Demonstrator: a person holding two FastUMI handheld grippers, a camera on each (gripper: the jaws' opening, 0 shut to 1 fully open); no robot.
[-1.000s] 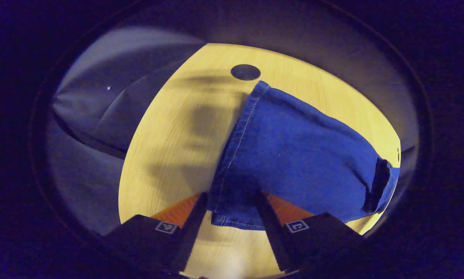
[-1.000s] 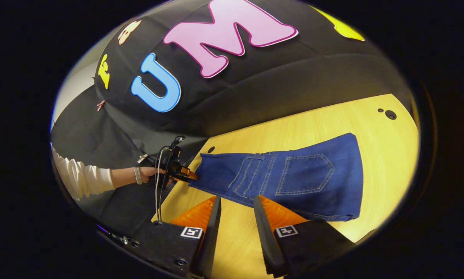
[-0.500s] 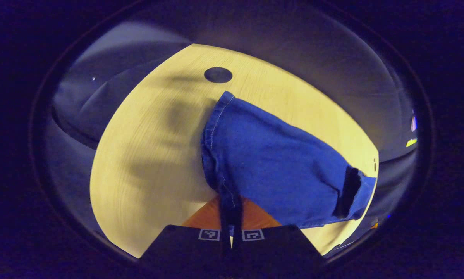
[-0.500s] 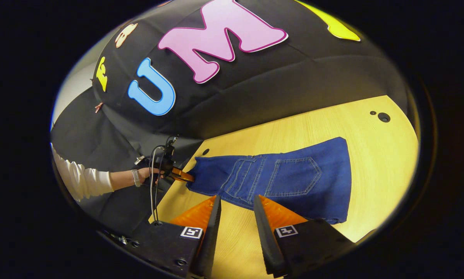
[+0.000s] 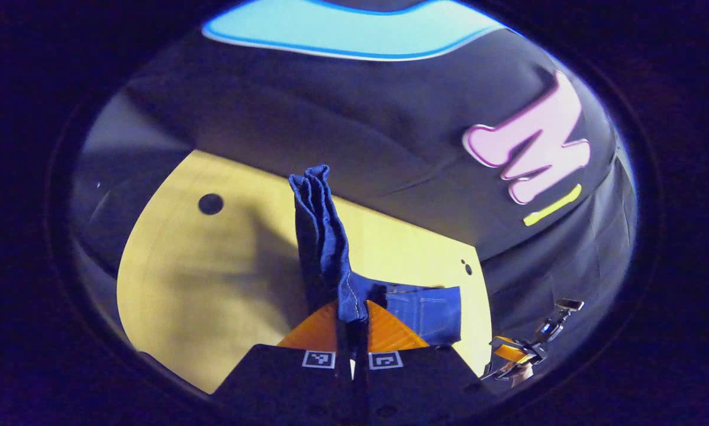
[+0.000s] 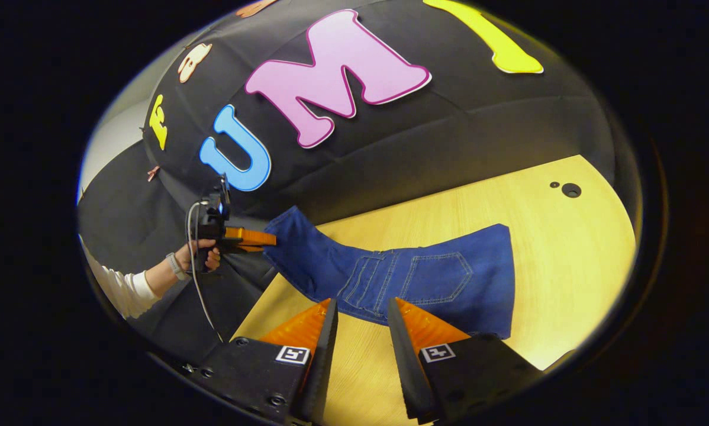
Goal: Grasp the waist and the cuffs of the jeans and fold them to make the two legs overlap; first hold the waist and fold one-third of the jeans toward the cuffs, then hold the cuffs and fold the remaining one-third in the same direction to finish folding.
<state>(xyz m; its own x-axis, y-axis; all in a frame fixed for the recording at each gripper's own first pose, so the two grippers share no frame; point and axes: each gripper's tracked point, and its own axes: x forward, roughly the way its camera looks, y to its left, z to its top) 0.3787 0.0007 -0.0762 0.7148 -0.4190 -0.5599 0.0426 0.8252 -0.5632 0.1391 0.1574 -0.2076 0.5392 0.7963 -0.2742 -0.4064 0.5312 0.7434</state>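
Observation:
The blue jeans (image 6: 449,284) lie folded on the yellow wooden table (image 6: 567,266), back pocket up. My left gripper (image 5: 352,313) is shut on their cuff end, and the denim (image 5: 322,236) rises bunched in front of its camera. From the right gripper view, that left gripper (image 6: 268,238) holds the cuff end lifted off the table at the left, in a person's hand (image 6: 203,257). My right gripper (image 6: 361,302) is open at the jeans' near edge, with nothing between its fingers. The left gripper view catches the right gripper (image 5: 511,355) at the lower right.
A round dark hole (image 6: 570,190) sits in the tabletop at the far right, and another hole (image 5: 210,203) near the table's left end. The black cloth wall (image 6: 449,130) stands right behind the table. Bare wood (image 5: 212,284) lies left of the lifted denim.
My left gripper closed on the cuff end and has lifted it up off the table. The right gripper stayed open and nearly still.

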